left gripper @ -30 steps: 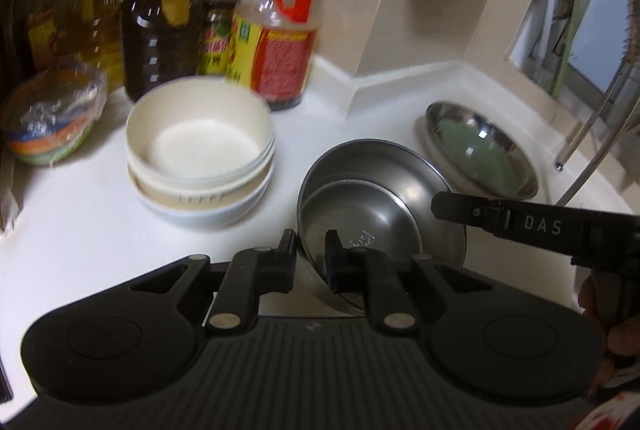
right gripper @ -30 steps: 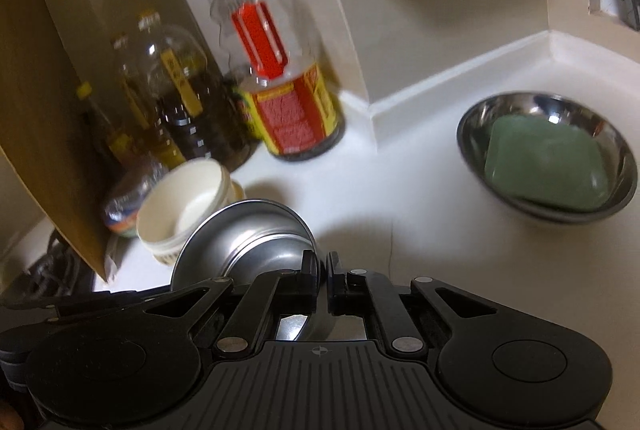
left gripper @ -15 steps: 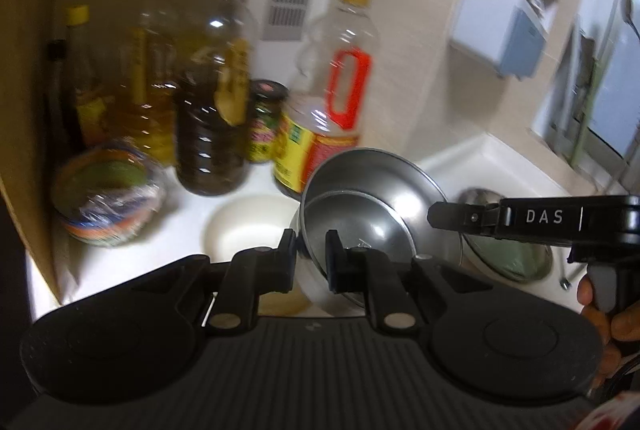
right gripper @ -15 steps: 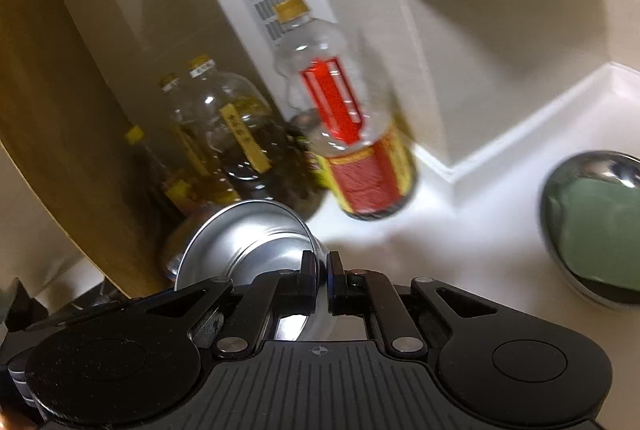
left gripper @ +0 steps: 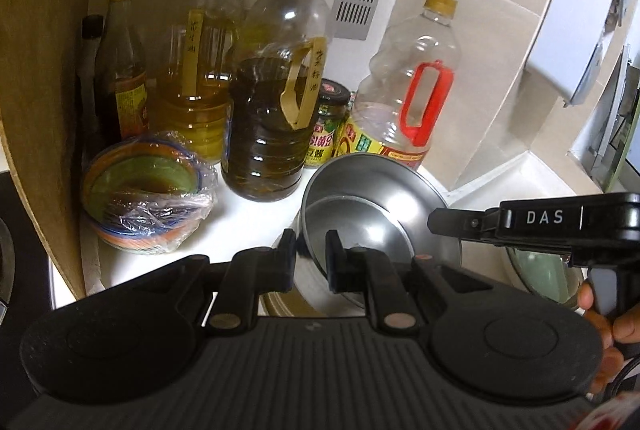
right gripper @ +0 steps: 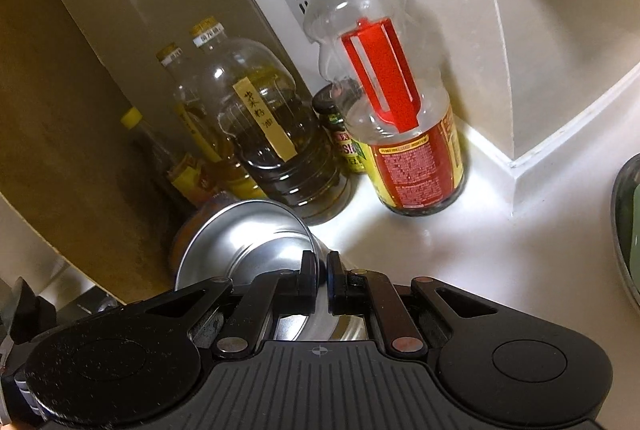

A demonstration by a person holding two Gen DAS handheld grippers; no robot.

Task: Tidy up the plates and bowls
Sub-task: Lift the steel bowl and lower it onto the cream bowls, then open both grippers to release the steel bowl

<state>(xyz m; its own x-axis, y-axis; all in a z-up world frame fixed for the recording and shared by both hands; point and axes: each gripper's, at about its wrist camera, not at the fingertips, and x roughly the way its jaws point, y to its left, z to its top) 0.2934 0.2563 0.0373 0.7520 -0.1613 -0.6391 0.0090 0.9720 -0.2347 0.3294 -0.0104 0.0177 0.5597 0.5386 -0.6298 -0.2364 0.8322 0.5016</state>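
We are carrying the steel bowls (left gripper: pixel 372 213) — two, one inside the other. The left gripper (left gripper: pixel 310 262) has its jaws closed on the near rim. The right gripper (right gripper: pixel 320 282) has its jaws pinched on the far rim. The bowls hang between both jaws, above the table (right gripper: pixel 500 242). Next, we think, we lower them softly onto a stack — both hands together.
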